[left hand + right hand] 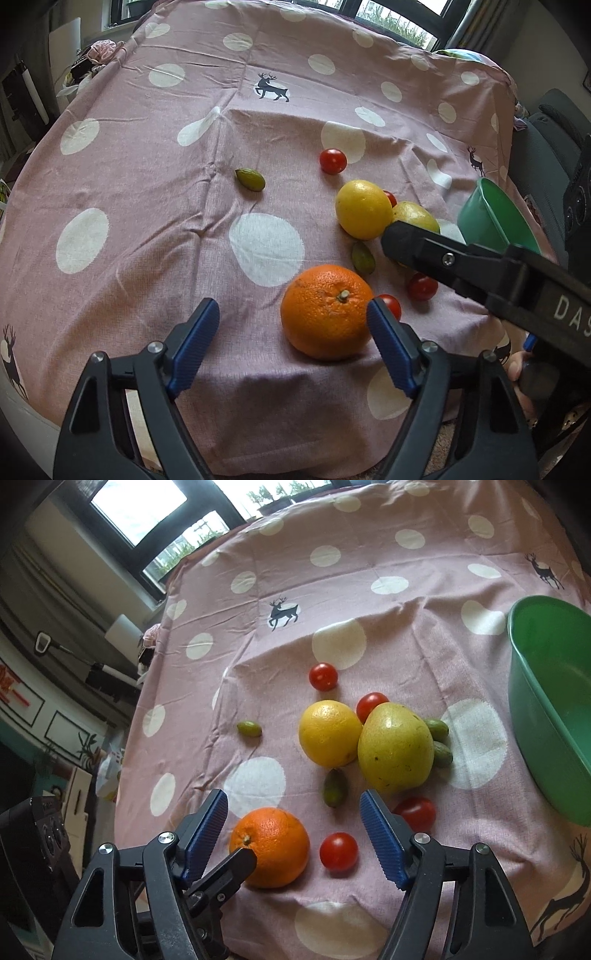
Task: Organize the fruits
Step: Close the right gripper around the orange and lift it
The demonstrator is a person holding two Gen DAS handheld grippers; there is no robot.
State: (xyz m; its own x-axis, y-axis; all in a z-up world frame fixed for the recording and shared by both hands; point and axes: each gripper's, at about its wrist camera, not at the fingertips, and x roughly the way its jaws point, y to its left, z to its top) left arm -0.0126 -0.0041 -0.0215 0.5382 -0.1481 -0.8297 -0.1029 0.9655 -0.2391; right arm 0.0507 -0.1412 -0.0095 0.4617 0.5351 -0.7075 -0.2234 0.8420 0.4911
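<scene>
pink tablecloth [369, 554], bowl [546, 701] cut off

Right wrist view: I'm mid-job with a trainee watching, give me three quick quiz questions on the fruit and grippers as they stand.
1. True or false: the green basin already holds fruit.
2. Multiple choice: which fruit lies nearest the left gripper? A) orange B) lemon C) the lone olive-green fruit
3. Fill in: the right gripper has its jaws ____, holding nothing.

Key
1. False: no fruit shows in the visible part of the basin; all the fruit seen lies on the tablecloth.
2. A: the orange sits by the left gripper's right finger.
3. Open.
</scene>
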